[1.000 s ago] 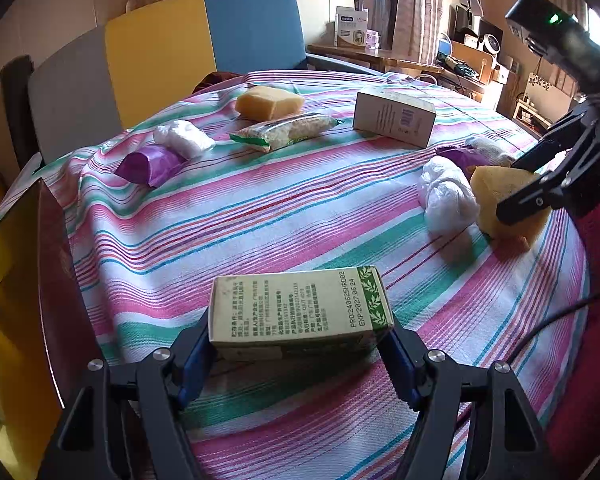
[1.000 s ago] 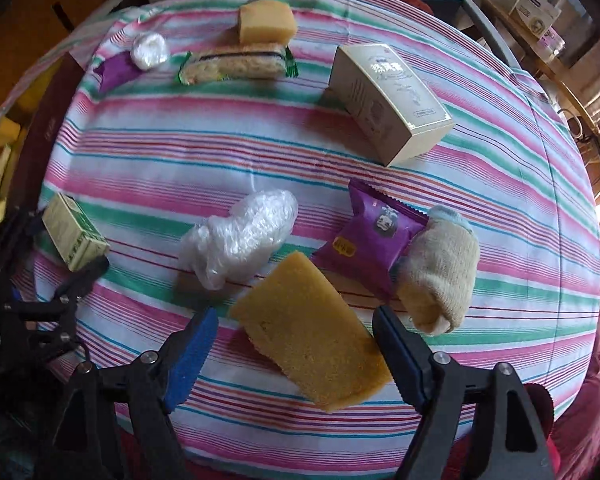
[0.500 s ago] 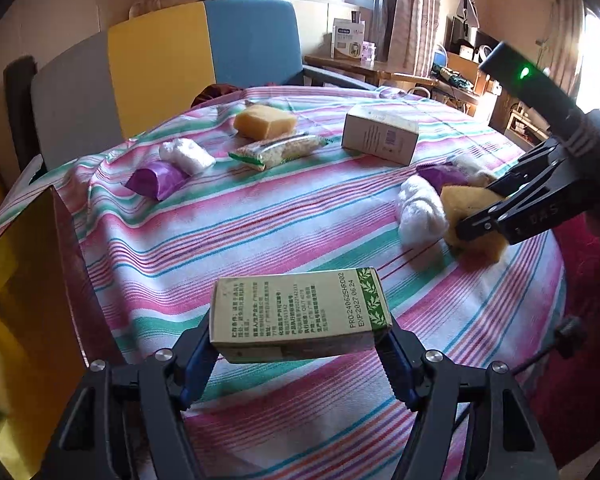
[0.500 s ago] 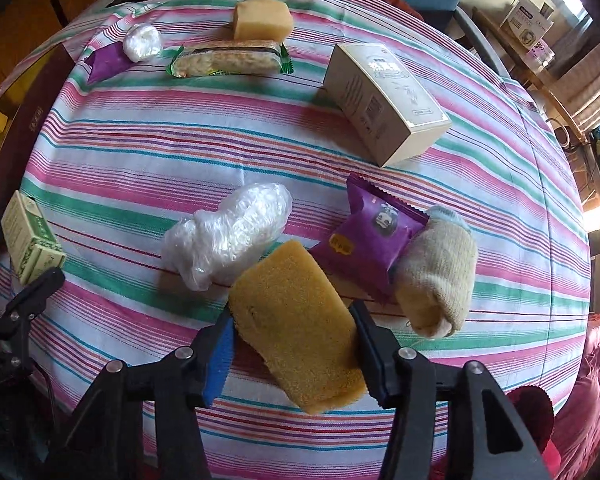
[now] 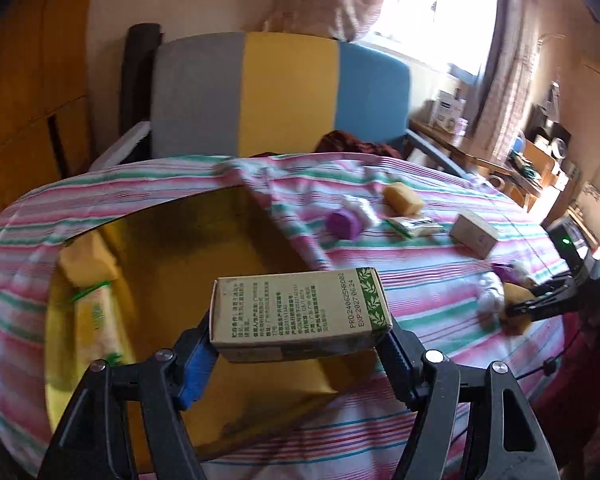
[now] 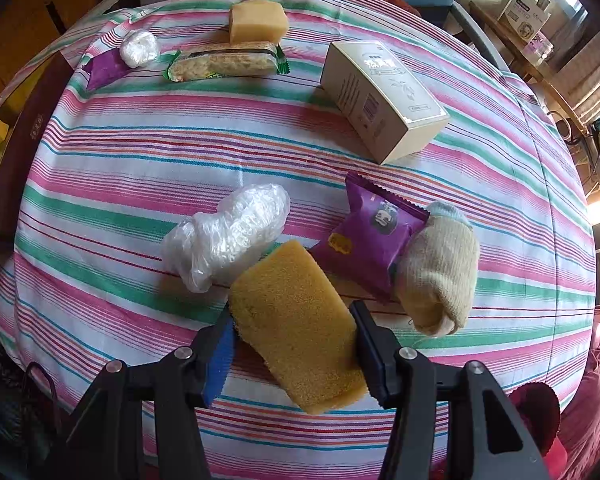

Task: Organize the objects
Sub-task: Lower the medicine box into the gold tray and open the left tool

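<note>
Since a second ago we've swung the left gripper (image 5: 300, 344), clamped on the green-trimmed tan cardboard box (image 5: 300, 312), over the open yellow-lined storage box (image 5: 172, 240). Right gripper (image 6: 294, 344) has closed on the yellow rectangular sponge (image 6: 296, 324), low over the striped tablecloth (image 6: 140, 152). Lower first, release beside the yellow packets (image 5: 96, 312), don't drop.

Two close wrist views, shared striped tablecloth (image 5: 439, 292).

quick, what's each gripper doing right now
Left gripper: closed on the green-printed carton.
Right gripper: closed on the yellow sponge.
</note>
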Demonstrator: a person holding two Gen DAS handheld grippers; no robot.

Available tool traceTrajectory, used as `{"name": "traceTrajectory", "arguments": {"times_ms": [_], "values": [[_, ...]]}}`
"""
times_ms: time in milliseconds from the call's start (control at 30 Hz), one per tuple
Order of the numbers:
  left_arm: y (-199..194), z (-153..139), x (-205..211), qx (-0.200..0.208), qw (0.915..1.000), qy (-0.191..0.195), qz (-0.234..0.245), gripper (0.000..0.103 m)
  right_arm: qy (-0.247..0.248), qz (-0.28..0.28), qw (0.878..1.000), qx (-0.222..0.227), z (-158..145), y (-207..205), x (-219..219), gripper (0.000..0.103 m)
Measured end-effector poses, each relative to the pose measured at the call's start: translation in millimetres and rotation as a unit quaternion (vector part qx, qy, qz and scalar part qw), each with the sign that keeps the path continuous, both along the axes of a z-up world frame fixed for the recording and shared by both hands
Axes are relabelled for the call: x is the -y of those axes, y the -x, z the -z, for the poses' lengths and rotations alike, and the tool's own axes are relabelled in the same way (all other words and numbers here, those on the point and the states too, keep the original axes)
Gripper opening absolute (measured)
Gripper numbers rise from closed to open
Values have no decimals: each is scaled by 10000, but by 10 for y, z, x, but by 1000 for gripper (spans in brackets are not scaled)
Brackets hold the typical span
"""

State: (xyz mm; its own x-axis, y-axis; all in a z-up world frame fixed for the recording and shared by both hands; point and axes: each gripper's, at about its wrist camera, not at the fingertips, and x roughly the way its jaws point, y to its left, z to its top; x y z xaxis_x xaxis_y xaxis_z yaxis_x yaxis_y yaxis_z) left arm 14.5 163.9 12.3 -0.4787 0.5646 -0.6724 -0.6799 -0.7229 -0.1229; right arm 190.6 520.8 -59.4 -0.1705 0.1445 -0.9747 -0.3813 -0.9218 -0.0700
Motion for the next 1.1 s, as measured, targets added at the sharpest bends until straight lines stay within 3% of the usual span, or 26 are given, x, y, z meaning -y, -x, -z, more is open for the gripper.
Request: {"name": "traceTrajectory", "arguments": {"times_ms": [133, 300, 1100], "values": [[295, 168, 538, -93, 9952, 555, -802, 72, -12, -14, 10000, 3, -10, -20, -27, 56], [408, 442, 917, 52, 9871, 960, -1284, 73, -24, -25, 10000, 20, -5, 15, -5, 56], [426, 681, 959, 139, 9828, 1192, -1407, 77, -103, -55, 9999, 96, 33, 152, 130, 56]]}}
